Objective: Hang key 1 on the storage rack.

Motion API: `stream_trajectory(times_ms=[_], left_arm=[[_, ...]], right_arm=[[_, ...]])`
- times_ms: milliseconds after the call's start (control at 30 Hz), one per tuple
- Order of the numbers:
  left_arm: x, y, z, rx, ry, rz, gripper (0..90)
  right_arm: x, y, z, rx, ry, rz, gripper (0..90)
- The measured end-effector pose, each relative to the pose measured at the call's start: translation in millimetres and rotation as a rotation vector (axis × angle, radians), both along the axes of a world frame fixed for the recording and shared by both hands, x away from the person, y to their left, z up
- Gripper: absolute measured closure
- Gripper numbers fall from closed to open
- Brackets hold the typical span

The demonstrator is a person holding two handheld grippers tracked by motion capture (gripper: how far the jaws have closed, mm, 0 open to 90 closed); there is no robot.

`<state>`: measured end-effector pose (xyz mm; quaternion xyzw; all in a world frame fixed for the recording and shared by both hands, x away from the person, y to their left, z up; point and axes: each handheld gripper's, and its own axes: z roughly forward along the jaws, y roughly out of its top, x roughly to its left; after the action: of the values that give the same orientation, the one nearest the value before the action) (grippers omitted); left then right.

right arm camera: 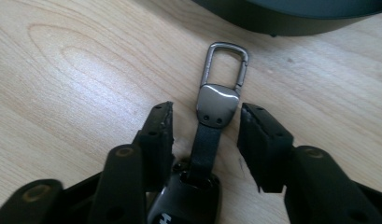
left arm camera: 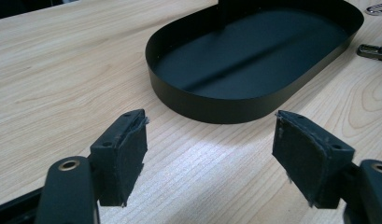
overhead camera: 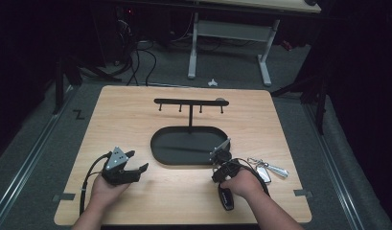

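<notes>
A black key fob lies flat on the wooden table, with a dark strap and a grey metal snap clip that points toward the black oval tray. My right gripper is open astride the strap, and its pads stand clear on both sides. In the high view this gripper sits just off the tray's near right rim. My left gripper rests to the tray's left, open and holding nothing.
From the tray rises a post with a black hook bar carrying several pegs. A bunch of silver keys lies to the right of my right hand. The table's near edge runs just behind both forearms.
</notes>
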<state>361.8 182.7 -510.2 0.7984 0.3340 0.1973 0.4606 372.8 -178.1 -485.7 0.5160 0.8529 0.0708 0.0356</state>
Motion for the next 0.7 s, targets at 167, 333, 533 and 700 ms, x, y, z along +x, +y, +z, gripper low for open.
stream_trajectory(times_ms=[167, 333, 533, 700], left_arm=[[-0.2, 0.3, 0.3, -0.002, 0.003, -0.001, 27.0], [-0.4, 0.8, 0.7, -0.002, 0.005, -0.001, 27.0], [-0.7, 0.1, 0.2, 0.008, -0.001, 0.001, 27.1], [-1.3, -1.3, 1.3, 0.004, 0.004, 0.0, 27.8]], right_arm=[[-1.3, -1.4, 1.3, -0.03, 0.04, -0.047, 55.6], [-0.6, -0.9, -0.3, -0.049, 0.059, -0.068, 62.1], [-1.7, 6.1, -2.5, -0.082, 0.093, 0.017, 74.4], [-3.4, 8.5, -2.7, -0.086, 0.082, 0.072, 79.9]])
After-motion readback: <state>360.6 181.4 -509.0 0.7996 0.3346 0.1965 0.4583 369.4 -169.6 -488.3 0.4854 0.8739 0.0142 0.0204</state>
